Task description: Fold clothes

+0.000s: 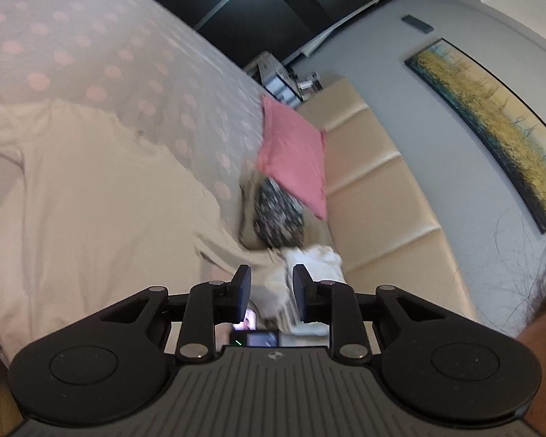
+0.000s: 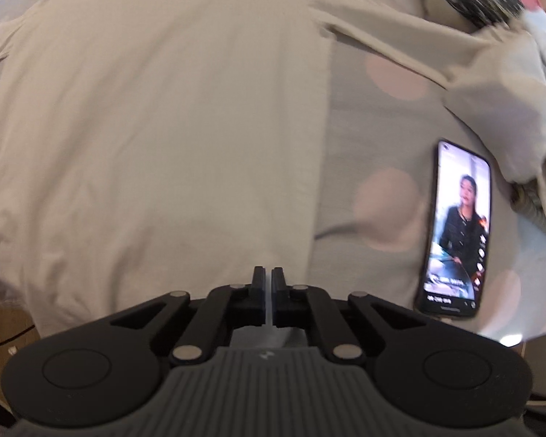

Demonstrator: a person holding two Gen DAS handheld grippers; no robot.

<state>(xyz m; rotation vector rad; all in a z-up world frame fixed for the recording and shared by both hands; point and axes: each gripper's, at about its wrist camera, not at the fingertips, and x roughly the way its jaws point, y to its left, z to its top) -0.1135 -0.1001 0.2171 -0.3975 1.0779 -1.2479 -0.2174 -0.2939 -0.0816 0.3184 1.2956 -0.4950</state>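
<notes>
- My left gripper (image 1: pixel 272 293) is hovering with its jaws apart and nothing between them, pointing toward a stack of folded pale cloth (image 1: pixel 311 276).
- My right gripper (image 2: pixel 268 296) is sitting pinched almost closed; whether it is nipping fabric, I cannot tell.
- The cream long-sleeved cotton shirt (image 2: pixel 156 116) is lying spread across the grey pink-dotted bedspread (image 2: pixel 378 116).
- A lit black smartphone (image 2: pixel 455 229) is resting just beside the shirt.

The left gripper (image 1: pixel 272 284) holds its jaws apart, empty. The right gripper (image 2: pixel 268 284) has its jaws almost touching, gripping nothing visible.
</notes>
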